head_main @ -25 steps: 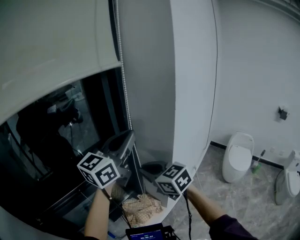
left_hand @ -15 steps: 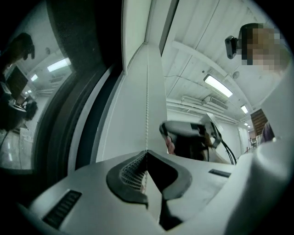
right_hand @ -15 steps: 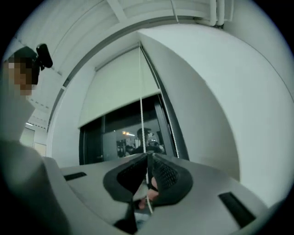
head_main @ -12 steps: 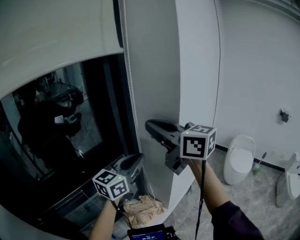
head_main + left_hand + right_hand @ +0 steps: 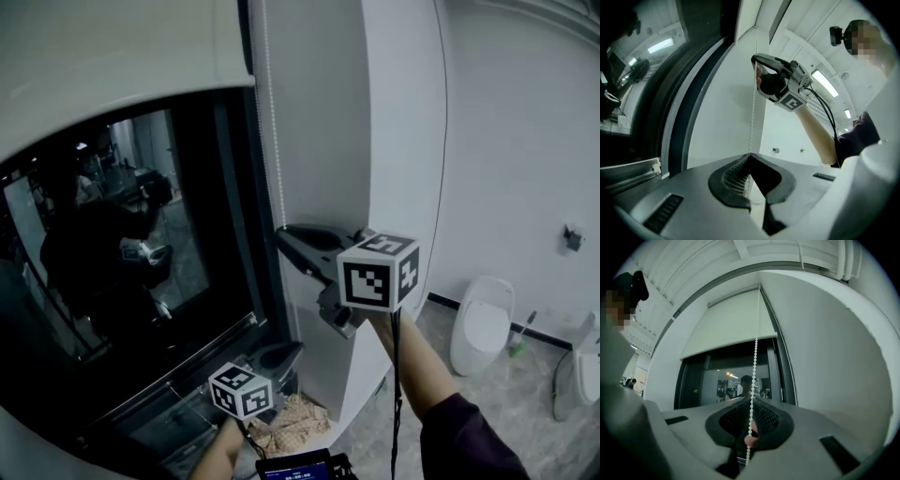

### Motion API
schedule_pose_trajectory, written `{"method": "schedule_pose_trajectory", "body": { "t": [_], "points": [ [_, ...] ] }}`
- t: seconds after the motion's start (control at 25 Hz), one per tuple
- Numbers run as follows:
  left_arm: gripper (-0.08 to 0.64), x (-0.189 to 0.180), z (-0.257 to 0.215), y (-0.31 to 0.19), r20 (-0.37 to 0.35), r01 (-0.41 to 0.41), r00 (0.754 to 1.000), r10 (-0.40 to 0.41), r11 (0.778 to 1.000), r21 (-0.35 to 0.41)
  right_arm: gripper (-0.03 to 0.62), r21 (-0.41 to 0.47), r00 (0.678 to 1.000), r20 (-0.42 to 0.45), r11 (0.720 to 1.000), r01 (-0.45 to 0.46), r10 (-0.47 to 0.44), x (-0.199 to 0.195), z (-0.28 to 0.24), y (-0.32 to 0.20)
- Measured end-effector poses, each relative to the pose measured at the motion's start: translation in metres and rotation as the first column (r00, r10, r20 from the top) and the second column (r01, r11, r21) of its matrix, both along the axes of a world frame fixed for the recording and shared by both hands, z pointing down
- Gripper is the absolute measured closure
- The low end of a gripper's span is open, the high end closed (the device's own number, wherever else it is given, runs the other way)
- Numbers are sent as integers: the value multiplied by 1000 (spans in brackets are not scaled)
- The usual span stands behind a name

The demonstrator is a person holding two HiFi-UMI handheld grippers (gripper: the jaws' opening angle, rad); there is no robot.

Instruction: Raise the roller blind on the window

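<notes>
Grips the bead chain low near the sill with the left gripper, jaws pressed together on it; pinches the same chain higher up with the right gripper, jaws likewise closed. Leaves the roller blind covering only the top of the window, just left of the chain
</notes>
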State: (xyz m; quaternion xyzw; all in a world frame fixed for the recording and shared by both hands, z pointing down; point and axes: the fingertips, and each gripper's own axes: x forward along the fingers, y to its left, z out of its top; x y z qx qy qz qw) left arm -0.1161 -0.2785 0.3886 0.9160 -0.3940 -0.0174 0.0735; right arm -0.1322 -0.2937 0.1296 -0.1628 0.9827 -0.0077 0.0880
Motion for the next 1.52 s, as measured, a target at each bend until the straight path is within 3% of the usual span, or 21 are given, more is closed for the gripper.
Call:
{"method": "schedule_pose_trajectory", "body": {
  "t": [0.2,0.36,0.64,0.92,1.2,1.4,1.52],
  "points": [
    [545,-3,38,3,36,7,999,-5,998,-62,581,-4,998,-64,1000,8,-8,-7,36,1],
    [541,-5,70,17,27,-55,998,59,990,-133,581,-31,996,-89,999,-19,16,-6,80,-2],
    [538,-45,0,13,-158,-6,987,2,1000,-23,581,-153,981,-189,986,-60,30,-6,181,-18],
    [538,-50,-31,16,-164,12,986,-7,1000,27,581,-258,966,-257,963,-78,10,-2,254,-11],
    [538,-36,-49,12,-193,6,981,3,999,43,581,-226,959,-265,961,-159,96,22,246,-15],
    [538,-24,-75,13,-191,-16,981,31,997,80,555,-200,985,-129,970,-142,117,50,195,7],
    [538,-16,-88,14,-205,-29,978,45,996,82,555,-168,988,-92,976,-140,126,62,169,16]
  ]
}}
